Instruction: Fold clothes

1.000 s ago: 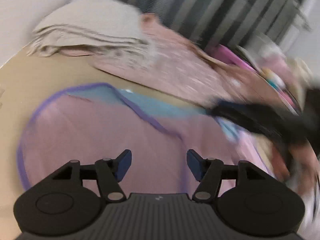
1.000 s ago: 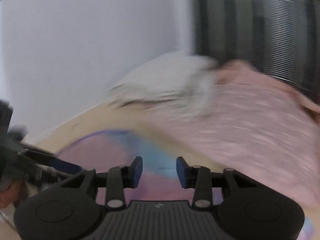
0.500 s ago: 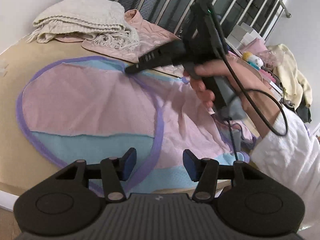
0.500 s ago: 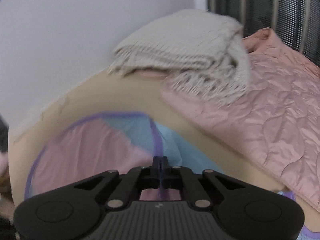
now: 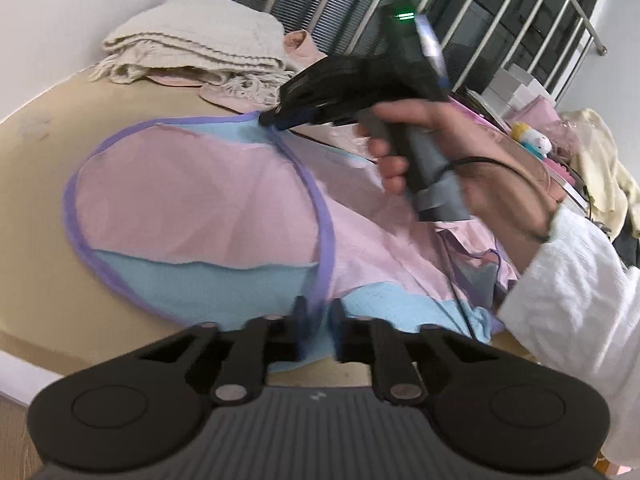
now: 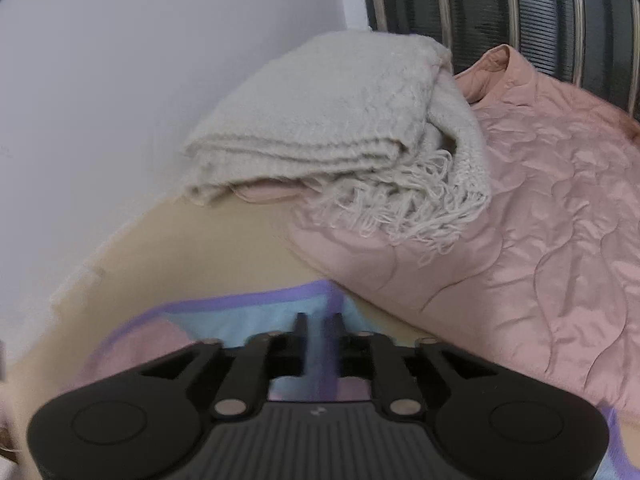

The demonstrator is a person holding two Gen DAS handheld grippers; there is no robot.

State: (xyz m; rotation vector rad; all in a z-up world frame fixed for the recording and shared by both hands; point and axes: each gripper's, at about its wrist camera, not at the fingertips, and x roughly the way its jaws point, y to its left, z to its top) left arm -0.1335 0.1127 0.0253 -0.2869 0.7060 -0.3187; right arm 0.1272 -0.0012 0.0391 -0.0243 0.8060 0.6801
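Note:
A pink and light-blue garment [image 5: 200, 200] with purple trim lies spread on the beige table [image 5: 36, 168]. My left gripper [image 5: 318, 328] is shut on the purple hem at the garment's near edge. In the left wrist view a person's hand [image 5: 460, 152] holds my right gripper [image 5: 276, 120], whose tip pinches the purple hem at the far corner. The right wrist view shows that gripper [image 6: 319, 340] shut on the same blue and purple edge of the garment [image 6: 240, 316], with the fabric between its fingers.
A folded cream fringed throw [image 6: 320, 120] lies on a pink quilted piece [image 6: 540, 220] at the back of the table. A metal railing [image 5: 500, 20] stands behind. A cream garment [image 5: 600, 168] and a plush toy [image 5: 528, 140] sit at the right. The table's front edge [image 5: 80, 344] is close.
My left gripper has closed from open onto the near hem. The right gripper, open a second ago, shut and now holds the far corner of the hem.

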